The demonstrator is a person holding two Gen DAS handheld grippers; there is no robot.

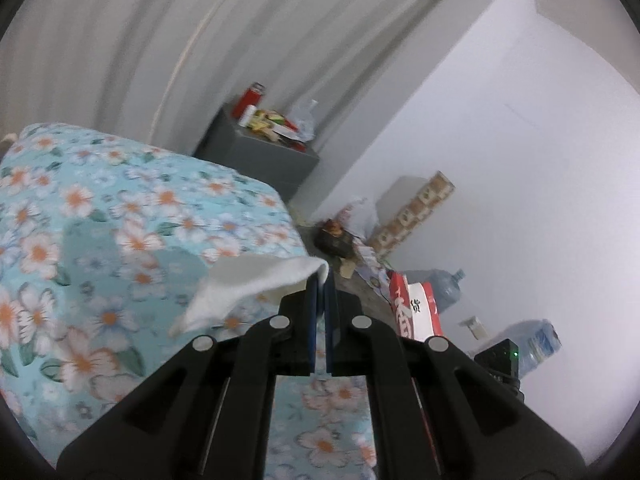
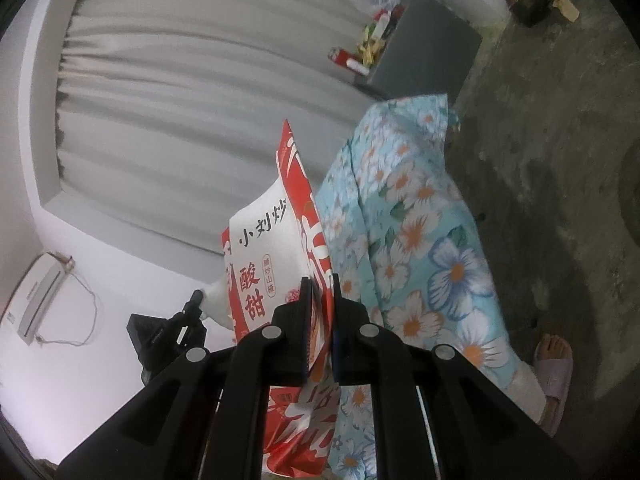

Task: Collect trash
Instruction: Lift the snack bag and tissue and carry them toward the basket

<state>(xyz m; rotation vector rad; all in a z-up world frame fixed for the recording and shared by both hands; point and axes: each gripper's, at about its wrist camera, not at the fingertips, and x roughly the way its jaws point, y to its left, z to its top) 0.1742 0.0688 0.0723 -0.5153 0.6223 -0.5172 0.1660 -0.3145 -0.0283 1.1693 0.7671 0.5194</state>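
My left gripper (image 1: 322, 280) is shut on a white tissue (image 1: 244, 288), which droops to the left of the fingertips above the floral bed cover (image 1: 120, 208). In the right wrist view my right gripper (image 2: 321, 280) is shut on a red and white snack bag (image 2: 276, 248) printed with Chinese characters. The bag stands up between the jaws and hangs below them. That same red and white bag (image 1: 416, 312) shows at the right of the left wrist view. The other gripper (image 2: 168, 332) appears at the lower left of the right wrist view.
A grey cabinet (image 1: 260, 156) by the curtain carries a red flask (image 1: 250, 98), packets and a plastic bag. Clutter, a patterned box (image 1: 416, 212) and water bottles (image 1: 448, 286) line the white wall. A person's foot in a pink slipper (image 2: 554, 372) stands on the concrete floor (image 2: 560, 160).
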